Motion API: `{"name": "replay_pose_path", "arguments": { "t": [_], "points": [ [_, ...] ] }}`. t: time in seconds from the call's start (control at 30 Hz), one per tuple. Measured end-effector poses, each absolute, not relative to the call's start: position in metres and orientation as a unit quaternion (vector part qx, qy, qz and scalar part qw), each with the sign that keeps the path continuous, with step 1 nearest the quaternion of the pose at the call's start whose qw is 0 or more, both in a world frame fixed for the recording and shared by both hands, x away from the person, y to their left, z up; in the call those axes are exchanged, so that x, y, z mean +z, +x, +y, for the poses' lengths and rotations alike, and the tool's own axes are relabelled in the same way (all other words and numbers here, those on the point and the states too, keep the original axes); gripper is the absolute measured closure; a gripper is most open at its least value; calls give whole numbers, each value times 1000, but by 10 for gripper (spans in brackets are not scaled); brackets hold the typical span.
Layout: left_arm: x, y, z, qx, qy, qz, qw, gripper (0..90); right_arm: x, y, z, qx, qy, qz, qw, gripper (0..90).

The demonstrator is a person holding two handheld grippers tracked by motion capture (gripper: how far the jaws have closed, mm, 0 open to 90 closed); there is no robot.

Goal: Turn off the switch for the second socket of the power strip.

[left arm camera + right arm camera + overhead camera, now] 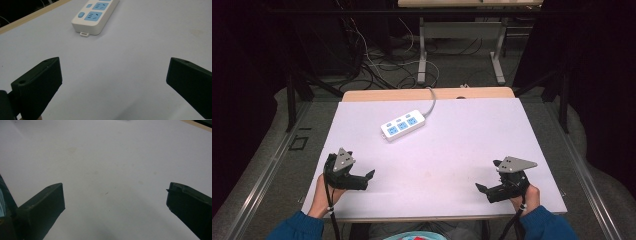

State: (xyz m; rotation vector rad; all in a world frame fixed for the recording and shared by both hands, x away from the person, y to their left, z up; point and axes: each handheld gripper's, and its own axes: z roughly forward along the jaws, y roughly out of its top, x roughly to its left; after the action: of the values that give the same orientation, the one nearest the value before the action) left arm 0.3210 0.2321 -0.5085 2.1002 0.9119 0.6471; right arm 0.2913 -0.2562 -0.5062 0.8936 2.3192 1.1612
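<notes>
A white power strip (403, 125) with blue sockets lies on the white table top (462, 150), toward the back left of centre, its grey cord (431, 102) running off the far edge. My left gripper (368, 178) rests near the front left, open and empty, pointing right. In the left gripper view the power strip (95, 16) lies ahead, well beyond the wide-apart jaws of my left gripper (113, 75). My right gripper (481, 189) rests near the front right, open and empty, pointing left. In the right gripper view, bare table top (112, 165) lies between the jaws of my right gripper (115, 197).
The white sheet covers a wooden table whose far edge (422, 94) shows as a tan strip. Beyond it, on the floor, are tangled cables (377, 65) and the metal legs of another table (422, 55). Dark curtains flank both sides.
</notes>
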Motion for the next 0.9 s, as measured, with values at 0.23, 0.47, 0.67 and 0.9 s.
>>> {"name": "replay_pose_path", "arguments": {
  "t": [0.23,0.47,0.67,0.9],
  "points": [
    [-508,330,222,253,821,349,374,1,-507,292,-254,412,322,830,196,17],
    [-507,338,217,251,822,347,375,1,-507,293,-253,412,321,830,193,19],
    [-505,345,212,254,823,343,376,1,-506,292,-252,407,318,833,197,20],
    [-508,360,205,246,831,338,367,1,-507,293,-253,407,321,831,199,20]
  ]
}}
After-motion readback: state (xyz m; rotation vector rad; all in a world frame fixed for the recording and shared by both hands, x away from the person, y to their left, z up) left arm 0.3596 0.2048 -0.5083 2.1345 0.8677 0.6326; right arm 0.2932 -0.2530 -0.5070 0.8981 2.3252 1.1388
